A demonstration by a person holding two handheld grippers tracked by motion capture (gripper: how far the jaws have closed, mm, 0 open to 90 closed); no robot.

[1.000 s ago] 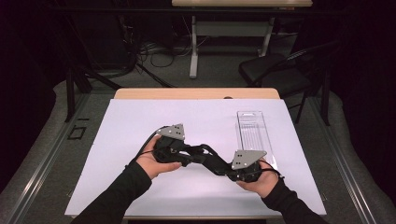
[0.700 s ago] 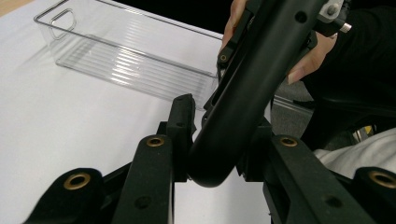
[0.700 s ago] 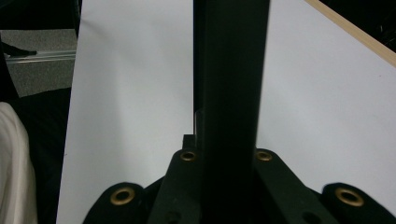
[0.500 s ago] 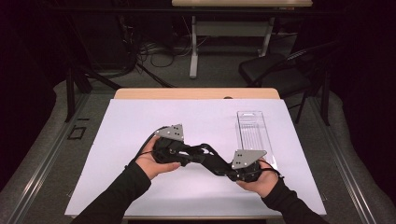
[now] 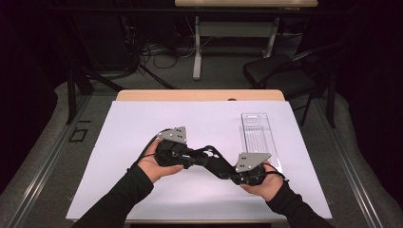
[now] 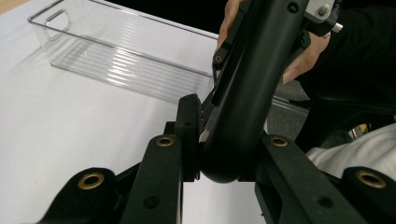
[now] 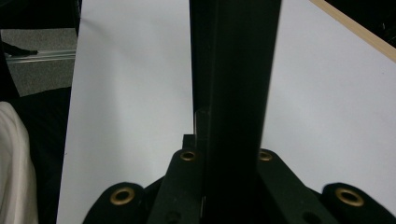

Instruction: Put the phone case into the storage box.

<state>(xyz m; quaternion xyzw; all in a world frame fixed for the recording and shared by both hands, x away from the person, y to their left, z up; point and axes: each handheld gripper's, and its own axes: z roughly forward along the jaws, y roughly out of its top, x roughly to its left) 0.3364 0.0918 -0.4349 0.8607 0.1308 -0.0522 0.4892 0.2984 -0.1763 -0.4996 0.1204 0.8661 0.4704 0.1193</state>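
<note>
Two black grippers meet over the white table cover (image 5: 142, 123), each held in a hand. My left gripper (image 5: 221, 165) points right and my right gripper (image 5: 196, 155) points left, their jaws interleaved. In the left gripper view my left gripper (image 6: 229, 130) has a curved black bar (image 6: 243, 93) between its jaws, apparently a jaw of the right gripper. These jaws have just been closing and press on the bar. In the right gripper view my right gripper (image 7: 229, 140) is shut on a straight black bar (image 7: 233, 70), apparently a jaw of the left gripper.
An empty clear plastic bin (image 5: 247, 137) lies lengthwise at the table's right, beyond the right hand, and appears as the bin (image 6: 116, 60) in the left gripper view. The table's wooden far edge (image 5: 199, 95) borders dark floor with cables and a chair (image 5: 275, 71).
</note>
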